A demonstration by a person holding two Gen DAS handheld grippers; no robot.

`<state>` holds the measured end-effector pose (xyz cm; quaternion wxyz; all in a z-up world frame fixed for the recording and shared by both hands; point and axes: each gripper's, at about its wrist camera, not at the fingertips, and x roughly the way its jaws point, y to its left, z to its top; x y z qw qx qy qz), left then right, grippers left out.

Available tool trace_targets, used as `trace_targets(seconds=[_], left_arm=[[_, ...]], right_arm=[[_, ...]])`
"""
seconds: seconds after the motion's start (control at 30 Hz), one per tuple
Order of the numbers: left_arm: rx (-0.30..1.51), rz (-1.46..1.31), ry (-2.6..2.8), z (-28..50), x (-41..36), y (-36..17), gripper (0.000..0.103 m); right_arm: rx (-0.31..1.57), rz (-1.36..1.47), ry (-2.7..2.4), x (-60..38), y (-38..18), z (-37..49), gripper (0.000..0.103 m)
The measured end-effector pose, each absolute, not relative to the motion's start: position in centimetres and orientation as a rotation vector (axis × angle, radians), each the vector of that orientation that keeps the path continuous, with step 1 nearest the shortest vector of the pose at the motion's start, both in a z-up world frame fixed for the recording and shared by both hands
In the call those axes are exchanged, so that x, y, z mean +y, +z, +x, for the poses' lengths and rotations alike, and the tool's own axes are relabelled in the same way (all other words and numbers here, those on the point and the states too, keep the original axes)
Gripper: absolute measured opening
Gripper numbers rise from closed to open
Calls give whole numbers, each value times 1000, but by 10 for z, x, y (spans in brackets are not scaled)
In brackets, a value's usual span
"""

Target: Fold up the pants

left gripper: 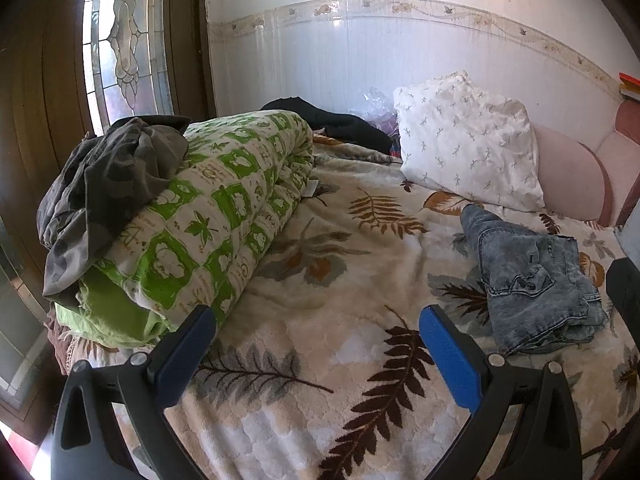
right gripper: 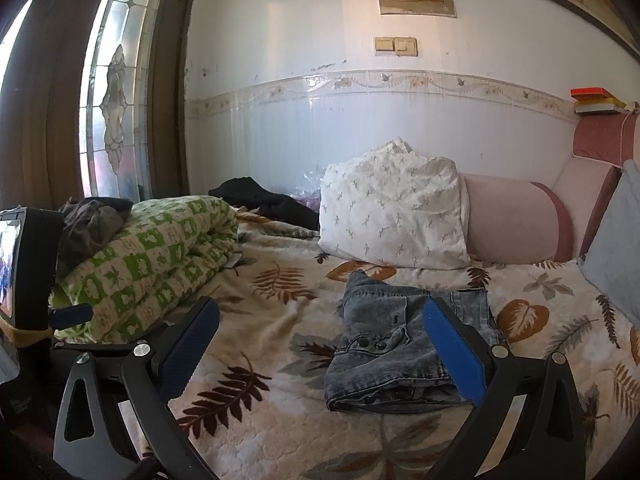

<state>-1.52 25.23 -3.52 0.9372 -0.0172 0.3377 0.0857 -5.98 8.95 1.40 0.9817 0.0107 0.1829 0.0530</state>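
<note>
The grey-blue denim pants (right gripper: 394,348) lie folded into a compact bundle on the leaf-patterned blanket (right gripper: 280,380); they also show at the right of the left wrist view (left gripper: 532,280). My right gripper (right gripper: 320,312) is open and empty, held above the blanket, with its right finger in front of the bundle's right side. My left gripper (left gripper: 316,320) is open and empty, over bare blanket (left gripper: 320,360) to the left of the pants. The left gripper's body shows at the left edge of the right wrist view.
A rolled green-and-white quilt (left gripper: 208,216) with a dark camouflage garment (left gripper: 104,184) on top lies at the left. A white pillow (left gripper: 468,144) and pink headboard cushions (right gripper: 516,216) stand behind. Black clothing (left gripper: 340,124) lies by the wall. A grey pillow (right gripper: 616,240) sits at the right.
</note>
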Motion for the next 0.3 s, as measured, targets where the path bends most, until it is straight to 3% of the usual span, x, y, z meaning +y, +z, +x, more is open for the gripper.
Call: trace_targets(seconds=[0.3], left_arm=[[697,-14,163,-10,246,-42,103]], right_arm=[[394,34,104,86,4,-50,103]])
